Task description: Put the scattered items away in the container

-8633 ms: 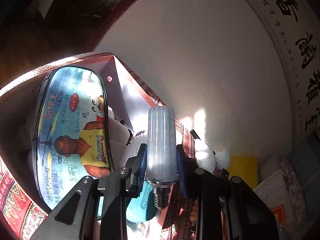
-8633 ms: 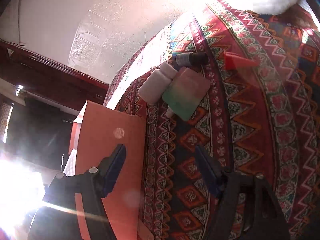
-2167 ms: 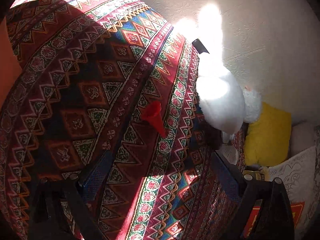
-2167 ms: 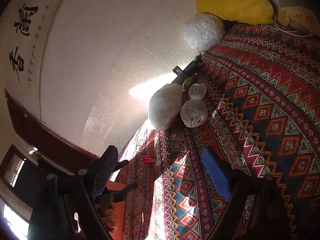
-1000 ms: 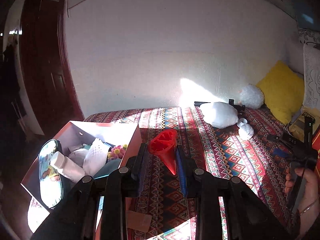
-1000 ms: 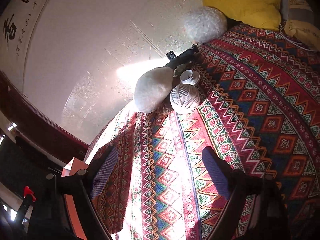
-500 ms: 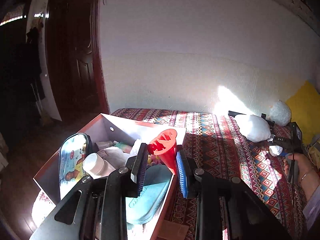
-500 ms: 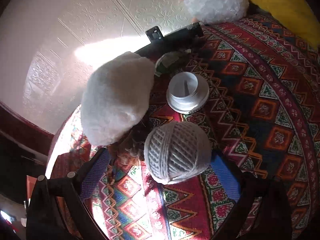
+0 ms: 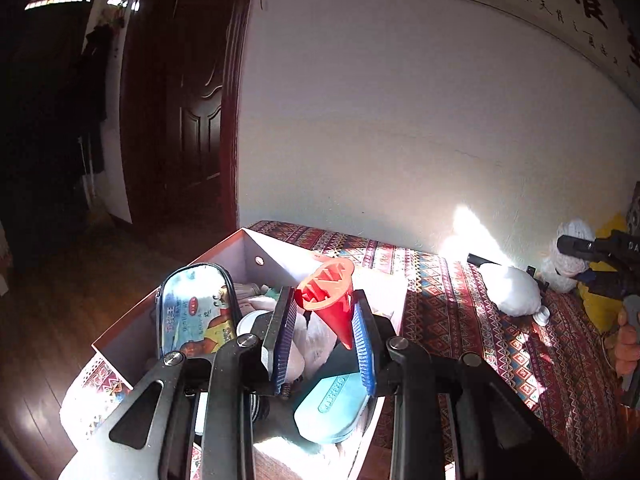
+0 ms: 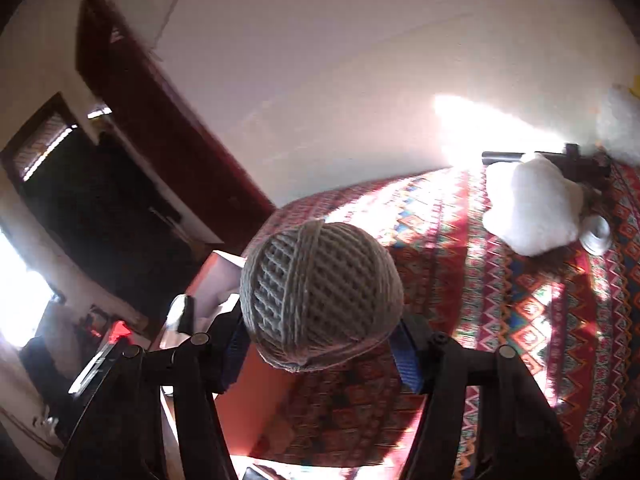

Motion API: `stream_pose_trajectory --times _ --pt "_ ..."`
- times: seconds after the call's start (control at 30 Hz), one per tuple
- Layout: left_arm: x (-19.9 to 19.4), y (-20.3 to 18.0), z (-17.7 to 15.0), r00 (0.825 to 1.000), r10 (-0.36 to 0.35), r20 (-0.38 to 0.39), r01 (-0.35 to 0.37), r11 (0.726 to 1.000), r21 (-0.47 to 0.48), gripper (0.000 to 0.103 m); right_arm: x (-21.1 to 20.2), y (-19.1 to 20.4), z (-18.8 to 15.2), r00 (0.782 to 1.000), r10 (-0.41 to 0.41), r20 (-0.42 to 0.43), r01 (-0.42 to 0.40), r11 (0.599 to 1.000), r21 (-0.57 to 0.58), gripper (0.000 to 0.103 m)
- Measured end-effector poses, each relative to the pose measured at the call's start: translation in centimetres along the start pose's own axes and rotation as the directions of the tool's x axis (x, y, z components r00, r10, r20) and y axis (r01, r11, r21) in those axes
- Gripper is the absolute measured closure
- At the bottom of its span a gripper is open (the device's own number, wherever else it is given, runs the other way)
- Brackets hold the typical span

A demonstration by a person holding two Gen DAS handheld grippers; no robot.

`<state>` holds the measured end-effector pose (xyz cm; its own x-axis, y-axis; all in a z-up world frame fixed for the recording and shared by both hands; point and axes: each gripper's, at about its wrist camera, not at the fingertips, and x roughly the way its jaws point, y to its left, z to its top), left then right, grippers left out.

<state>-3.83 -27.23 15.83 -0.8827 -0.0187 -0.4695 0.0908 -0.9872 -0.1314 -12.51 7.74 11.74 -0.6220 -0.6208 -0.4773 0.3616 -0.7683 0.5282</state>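
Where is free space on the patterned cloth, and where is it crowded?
Free: the patterned cloth between the box and the white lump. Crowded: inside the box, around the pouch and blue sole.

The left wrist view looks down along its fingers, close over the open box (image 9: pixel 256 258), toward the wall. The right wrist view, rolled, faces the same wall from farther along the patterned bedspread (image 10: pixel 520 300); both share the white plush (image 9: pixel 510 294).

dark wooden door (image 9: pixel 192 128), white wall (image 9: pixel 400 120), yellow cushion (image 9: pixel 600 304), patterned bedspread (image 9: pixel 500 340)
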Motion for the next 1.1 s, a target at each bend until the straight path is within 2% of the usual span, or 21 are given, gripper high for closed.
stream_pose_trajectory --times 0.1,0.2,0.23,0.27,0.3,0.33,0.37,0.4,0.5,0.63,0.73,0.9,1.03,1.1 --pt "0.3 3.3 0.4 1.000 -0.002 -0.008 0.002 0.998 -0.058 0.079 1.8 8.7 1.3 0.993 0.115 -0.007 -0.115 0.988 -0.102 0.043" --pt "1.1 5.4 0.8 0.999 -0.009 -0.046 0.006 0.998 -0.064 0.079 5.2 14.9 1.6 0.991 0.129 -0.039 -0.134 0.971 -0.196 0.041" --pt "1.2 5.7 0.8 0.999 0.004 -0.046 -0.007 0.999 -0.053 0.075 6.7 16.3 1.5 0.994 0.099 -0.051 -0.109 0.968 -0.228 0.037" --pt "1.2 6.0 0.9 0.999 0.031 -0.035 -0.033 0.998 -0.048 0.069 8.0 17.1 1.4 0.998 0.050 -0.046 -0.060 0.966 -0.253 0.020" --pt "1.0 6.1 0.9 0.998 0.059 -0.020 -0.060 0.997 -0.049 0.045 9.0 17.6 1.2 1.000 -0.018 -0.016 0.013 0.963 -0.270 0.012" --pt "0.8 6.2 1.0 0.997 0.076 -0.001 -0.076 0.996 -0.053 0.014 9.7 17.8 1.1 0.996 -0.084 0.028 0.089 0.956 -0.280 0.008" --pt "0.3 6.3 1.1 0.996 0.082 0.024 -0.080 0.995 -0.059 0.004 10.1 18.0 0.9 0.990 -0.127 0.061 0.139 0.948 -0.288 0.008" --pt "-0.2 6.4 1.2 0.995 0.084 0.053 -0.081 0.995 -0.064 0.000 10.1 18.4 0.7 0.988 -0.139 0.072 0.154 0.944 -0.292 0.008" --pt "-1.4 6.5 1.7 0.991 0.097 0.090 -0.092 0.994 -0.054 0.000 9.5 19.2 -0.4 0.992 -0.114 0.060 0.127 0.945 -0.302 0.008" --pt "-3.3 6.6 2.1 0.986 0.119 0.117 -0.113 0.992 -0.059 0.000 7.0 21.5 -2.5 0.991 -0.109 0.076 0.129 0.919 -0.372 0.008" --pt "-5.7 6.2 2.5 0.978 0.131 0.162 -0.124 0.991 -0.056 0.000 3.5 23.3 -4.5 0.984 -0.129 0.122 0.170 0.879 -0.446 0.002" --pt "-11.4 5.7 2.8 0.950 0.157 0.271 -0.144 0.987 -0.068 0.000 -0.9 25.7 -7.4 0.965 -0.189 0.183 0.259 0.803 -0.537 0.001" --pt "-14.8 5.2 2.9 0.932 0.191 0.307 -0.182 0.982 -0.058 0.000 -4.4 26.7 -9.6 0.964 -0.189 0.189 0.263 0.798 -0.542 0.001" --pt "-16.1 5.2 2.8 0.932 0.200 0.302 -0.189 0.980 -0.064 0.000 -5.8 27.2 -10.4 0.965 -0.183 0.190 0.258 0.799 -0.544 0.001"
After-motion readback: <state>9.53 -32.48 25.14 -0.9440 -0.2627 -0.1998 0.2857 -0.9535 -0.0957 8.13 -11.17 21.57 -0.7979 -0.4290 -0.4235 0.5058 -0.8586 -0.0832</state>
